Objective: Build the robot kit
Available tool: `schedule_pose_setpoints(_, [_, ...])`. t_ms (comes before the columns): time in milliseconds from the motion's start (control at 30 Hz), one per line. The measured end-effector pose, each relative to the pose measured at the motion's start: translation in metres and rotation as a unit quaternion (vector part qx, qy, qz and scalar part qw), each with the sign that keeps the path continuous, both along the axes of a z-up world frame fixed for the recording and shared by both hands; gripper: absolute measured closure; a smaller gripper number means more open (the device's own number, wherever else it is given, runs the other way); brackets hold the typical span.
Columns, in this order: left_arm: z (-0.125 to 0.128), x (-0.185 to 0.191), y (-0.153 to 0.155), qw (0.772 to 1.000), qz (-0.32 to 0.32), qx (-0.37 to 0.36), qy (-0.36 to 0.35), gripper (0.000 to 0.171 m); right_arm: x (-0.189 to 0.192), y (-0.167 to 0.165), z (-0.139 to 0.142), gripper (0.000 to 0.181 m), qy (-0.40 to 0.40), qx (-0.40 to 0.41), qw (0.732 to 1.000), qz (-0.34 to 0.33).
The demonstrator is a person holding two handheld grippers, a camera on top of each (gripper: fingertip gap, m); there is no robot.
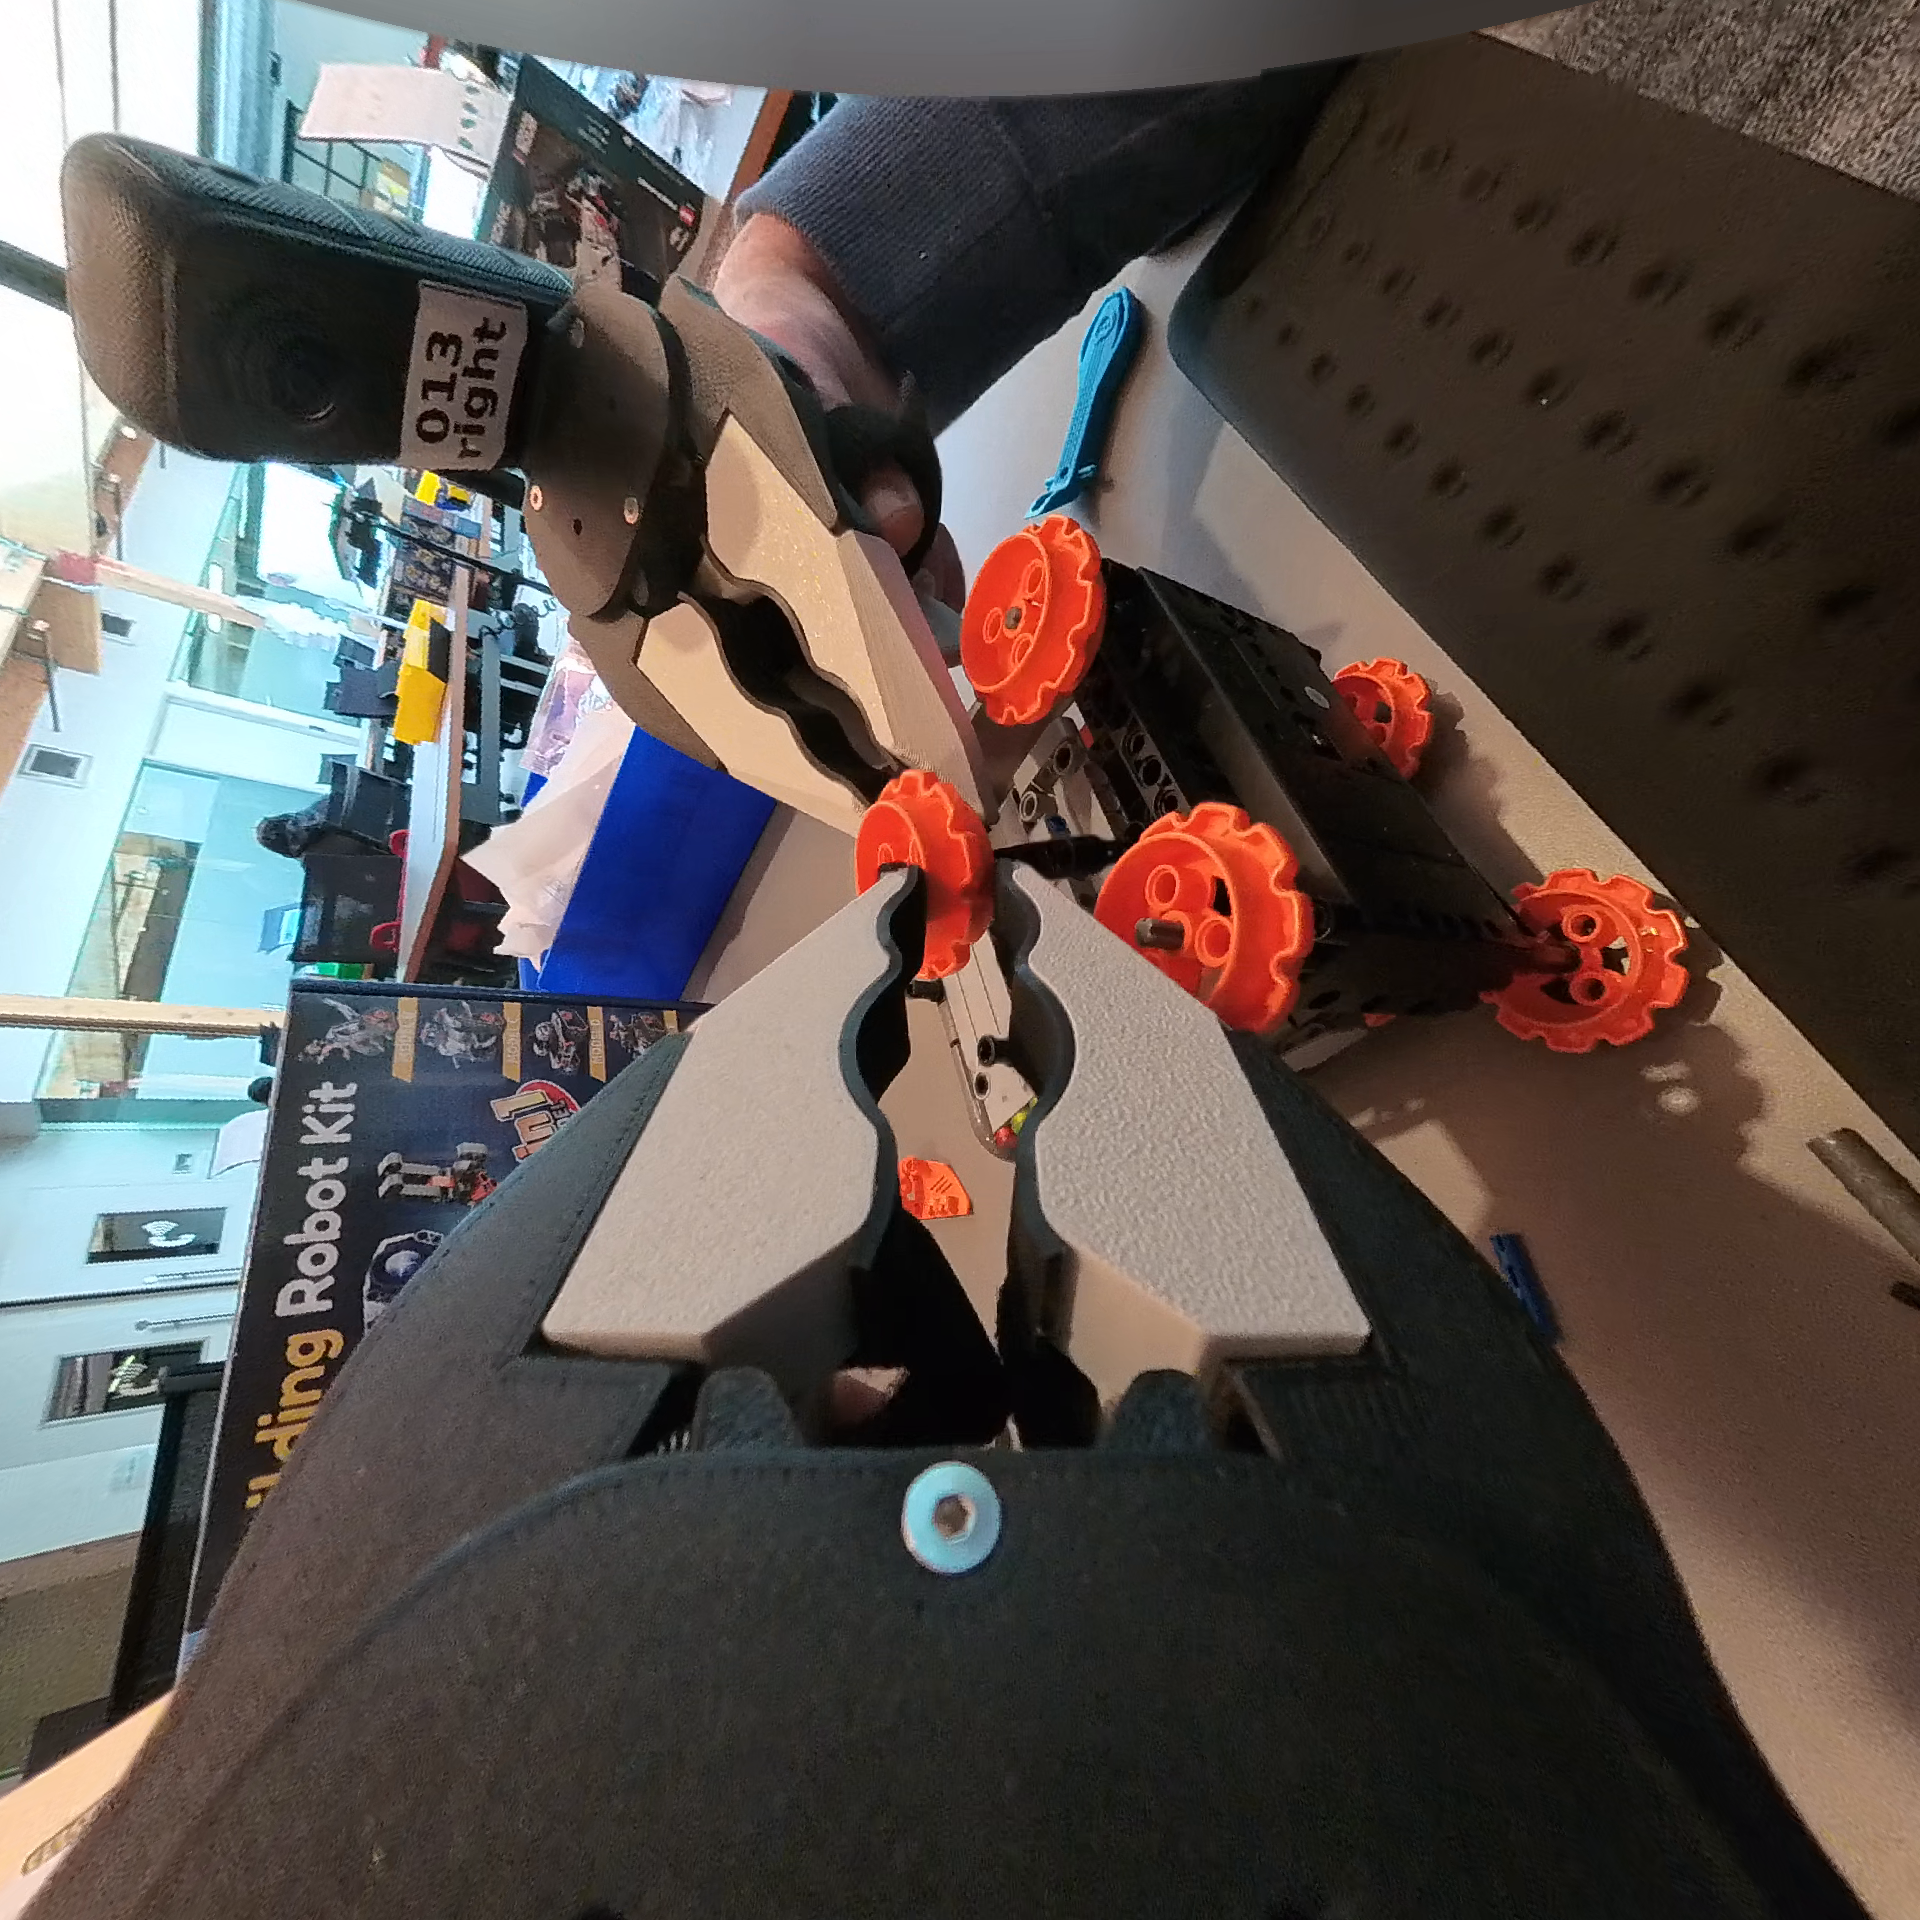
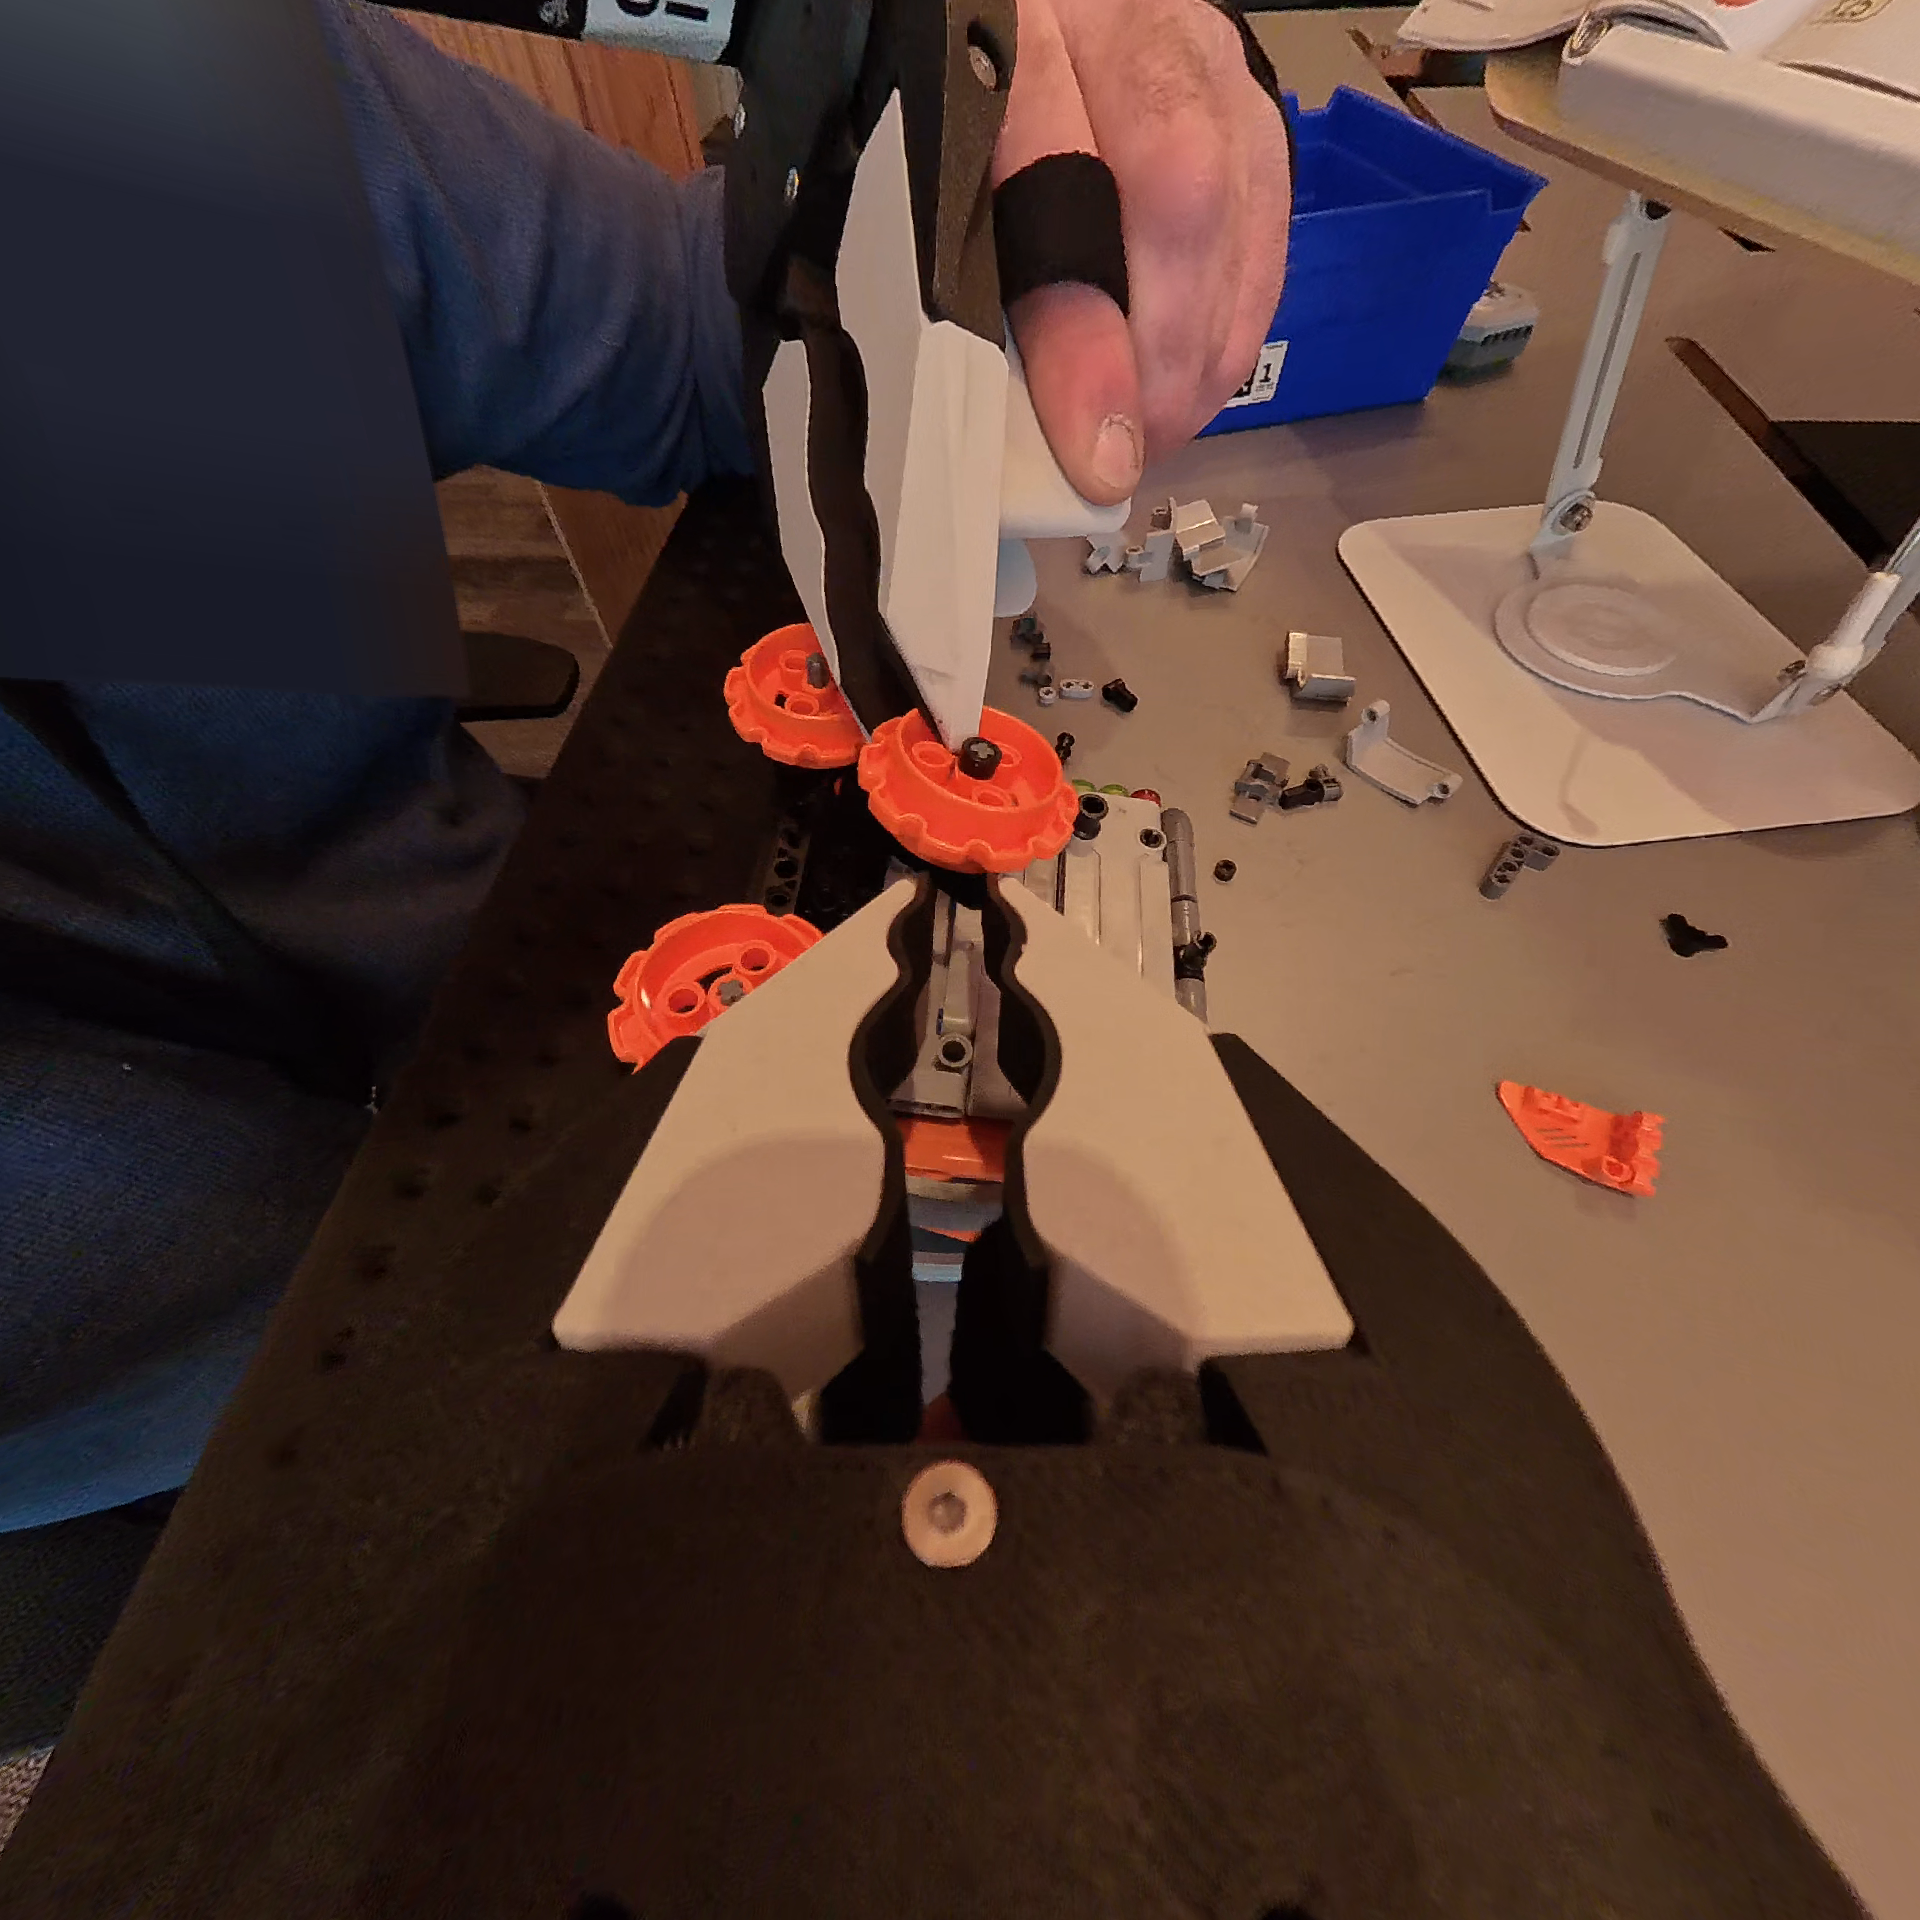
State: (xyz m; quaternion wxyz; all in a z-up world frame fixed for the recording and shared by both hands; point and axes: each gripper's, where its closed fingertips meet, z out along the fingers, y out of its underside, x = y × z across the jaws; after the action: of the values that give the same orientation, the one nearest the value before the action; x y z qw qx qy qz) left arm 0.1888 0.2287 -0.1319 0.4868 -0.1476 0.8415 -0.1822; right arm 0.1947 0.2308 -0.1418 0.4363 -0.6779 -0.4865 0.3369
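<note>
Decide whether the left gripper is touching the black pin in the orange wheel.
Touching. The right wrist view shows the left gripper tips meeting the black pin in the orange wheel, no gap.

Bright window glare, fisheye edges, soft shadows

**A hobby workbench in a room full of building kits**

A grey table (image 2: pixel 1351 987) is sitting in what looks like a robotics or toy-building workshop. Small grey and black building pieces (image 2: pixel 1184 545) are lying scattered across it, a blue parts bin (image 2: pixel 1382 260) is standing at the back, and a white stand (image 2: pixel 1621 665) is resting on a flat base nearby. A wheeled model with orange wheels (image 1: pixel 1205 914) is sitting on the tabletop. Boxed kits, one a dark robot kit box (image 1: pixel 416 1122), are standing around, and further shelves of boxes (image 1: pixel 436 582) are showing beside large windows (image 1: pixel 125 831).
</note>
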Motion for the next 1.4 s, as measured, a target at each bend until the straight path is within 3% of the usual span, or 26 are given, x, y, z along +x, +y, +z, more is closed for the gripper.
schedule_pose_setpoints(467, [0.001, 0.004, -0.004, 0.999, 0.028, 0.04, 0.005, 0.159, 0.003, 0.004, -0.003, 0.175, 0.001, -0.005, 1.0, -0.005])
schedule_pose_setpoints(1400, [-0.001, -0.001, -0.005, 0.997, 0.018, 0.056, 0.041, 0.159, 0.003, 0.002, -0.01, 0.176, -0.055, 0.034, 0.998, -0.012])
